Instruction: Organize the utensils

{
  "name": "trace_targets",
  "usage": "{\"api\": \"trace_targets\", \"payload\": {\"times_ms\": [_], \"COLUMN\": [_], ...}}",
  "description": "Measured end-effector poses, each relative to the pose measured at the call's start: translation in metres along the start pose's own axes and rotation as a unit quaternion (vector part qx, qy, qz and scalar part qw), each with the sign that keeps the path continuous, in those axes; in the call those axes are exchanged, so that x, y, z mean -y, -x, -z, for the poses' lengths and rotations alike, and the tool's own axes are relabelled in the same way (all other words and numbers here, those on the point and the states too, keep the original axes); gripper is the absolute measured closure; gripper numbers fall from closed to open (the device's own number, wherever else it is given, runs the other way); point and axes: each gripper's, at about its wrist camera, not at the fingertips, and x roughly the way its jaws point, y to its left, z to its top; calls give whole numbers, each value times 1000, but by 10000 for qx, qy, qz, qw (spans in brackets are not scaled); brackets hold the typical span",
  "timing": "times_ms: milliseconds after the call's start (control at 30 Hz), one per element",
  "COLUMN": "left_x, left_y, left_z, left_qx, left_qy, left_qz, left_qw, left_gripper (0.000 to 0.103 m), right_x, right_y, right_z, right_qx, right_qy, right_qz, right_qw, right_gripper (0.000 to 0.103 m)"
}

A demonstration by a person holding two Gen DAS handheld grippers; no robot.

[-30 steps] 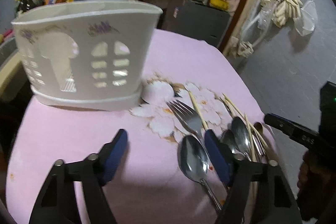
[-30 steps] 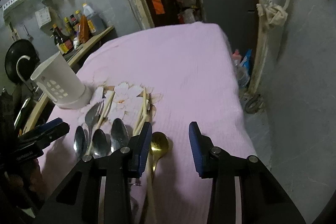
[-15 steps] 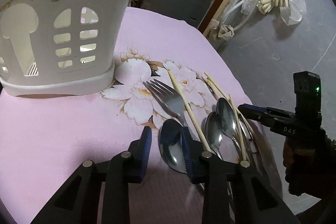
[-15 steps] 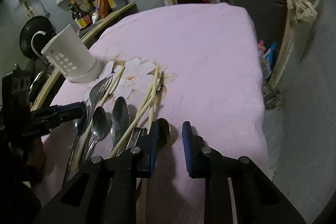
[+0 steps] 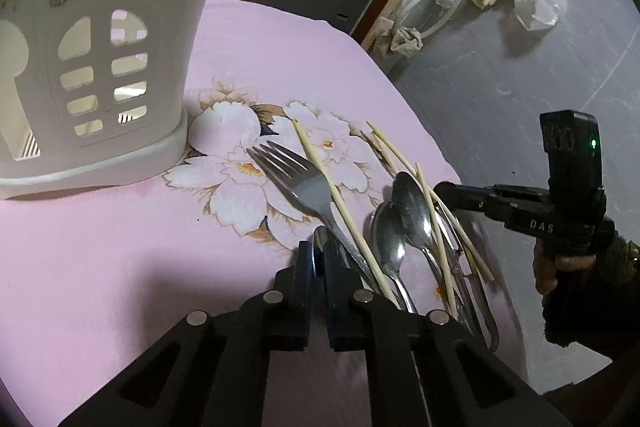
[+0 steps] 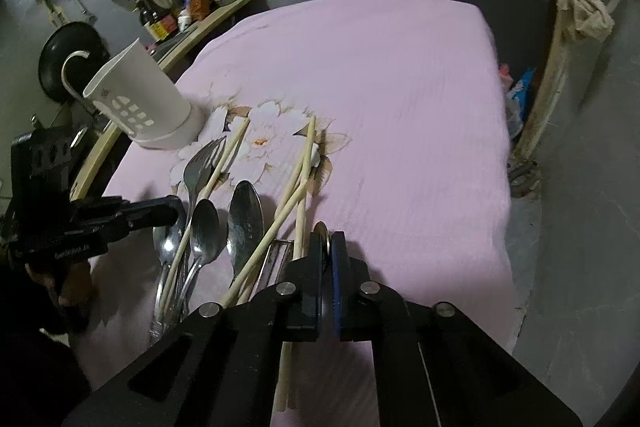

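Left tongs (image 5: 318,259): jaws pinched together on the bowl of a steel spoon (image 5: 319,241), which stands on edge between the pads at the left end of the utensil row. In the right wrist view the same tongs (image 6: 170,211) reach in from the left, tips over that spoon's bowl.

Right tongs (image 6: 327,247): jaws likewise closed tight, gripping the thin rim of a gold spoon (image 6: 321,233) at the right end of the row. Pads blue, arms black plastic with silver rivets. In the left wrist view these tongs (image 5: 442,189) come in from the right, held by a hand (image 5: 560,267) in a dark sleeve; a green light glows on the body.

Utensils lie loose on the tabletop (image 6: 400,107), near its front edge. Fork (image 5: 298,179), steel, tines toward the holder. Two more steel spoons (image 5: 400,219) side by side, bowls overlapping slightly. Pale wooden chopsticks (image 5: 332,191) lie across the fork and spoons, some crossing each other. A flat metal piece (image 6: 276,255) shows among the handles; cannot tell what it is.

Holder (image 5: 100,67): white plastic, tapered, window-shaped cutouts, small purple flower print near the rim, standing upright on a flared base at the left of the tabletop. Nothing visible through the cutouts; inside otherwise hidden.

Cloth (image 5: 120,247) pink, finely ribbed, with a printed white flower under the fork.
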Motion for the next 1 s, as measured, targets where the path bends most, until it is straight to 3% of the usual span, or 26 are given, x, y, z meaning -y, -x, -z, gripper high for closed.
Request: {"api": "trace_targets", "payload": {"times_ms": [267, 500, 700, 1000], "left_x": [7, 12, 17, -19], "left_y": [25, 76, 128, 218], "left_z": [1, 4, -1, -34], "left_qx": [220, 869, 1508, 2487], "left_qy": [-158, -263, -460, -219], "left_qz": [-228, -973, -1465, -2091], "left_qw": [9994, 9911, 9766, 9455], "left_gripper": [99, 100, 100, 100], "right_x": [-12, -48, -90, -176], "right_y": [38, 83, 121, 149], "right_z": [13, 15, 5, -56], "right_qx": [724, 1553, 2269, 3351], "right_qy": [-420, -289, -177, 355], "right_qz": [563, 1400, 1831, 1482], "right_qw": [9949, 9775, 9564, 9298], "right_gripper": [100, 100, 101, 101]}}
